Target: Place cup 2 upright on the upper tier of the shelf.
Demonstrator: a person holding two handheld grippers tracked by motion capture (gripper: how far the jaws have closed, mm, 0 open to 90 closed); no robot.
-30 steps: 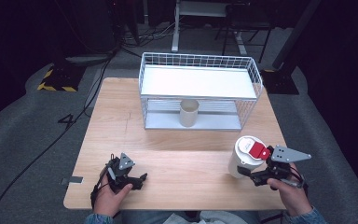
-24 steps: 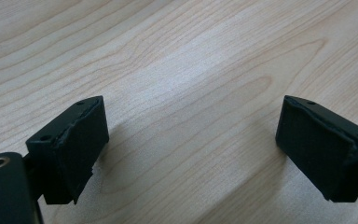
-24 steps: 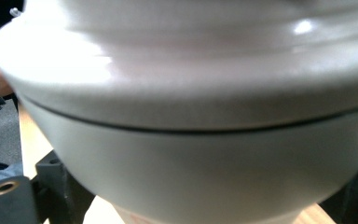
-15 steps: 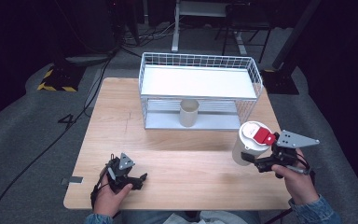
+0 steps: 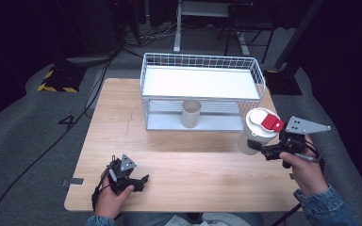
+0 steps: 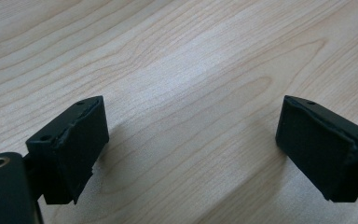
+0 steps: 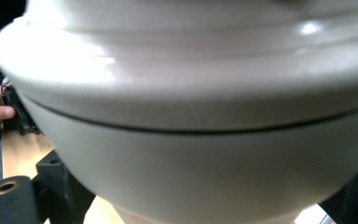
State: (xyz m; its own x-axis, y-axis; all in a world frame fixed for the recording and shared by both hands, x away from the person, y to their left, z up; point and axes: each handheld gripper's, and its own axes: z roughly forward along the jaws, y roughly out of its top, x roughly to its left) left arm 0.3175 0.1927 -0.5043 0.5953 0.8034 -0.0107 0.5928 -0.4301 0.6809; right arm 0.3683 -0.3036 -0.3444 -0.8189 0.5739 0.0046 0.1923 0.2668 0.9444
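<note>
A white lidded cup (image 5: 257, 132) with a red tab on its lid hangs above the right side of the wooden table (image 5: 193, 155). My right gripper (image 5: 262, 149) is shut on its lower body. In the right gripper view the cup (image 7: 191, 116) looms close, with a black finger (image 7: 58, 189) at each lower corner. Near the front left edge my left gripper (image 5: 138, 181) rests on the table. Its jaws (image 6: 191, 149) stand wide open over bare wood, nothing between them.
A white wire basket rack (image 5: 259, 80) with a white top shelf stands at the back centre. A beige cup (image 5: 191, 114) stands upright on its lower level. Dark floor and cables surround the table.
My right gripper has lifted the white cup up off the table and carried it slightly toward the rack. The left gripper has stayed where it was.
</note>
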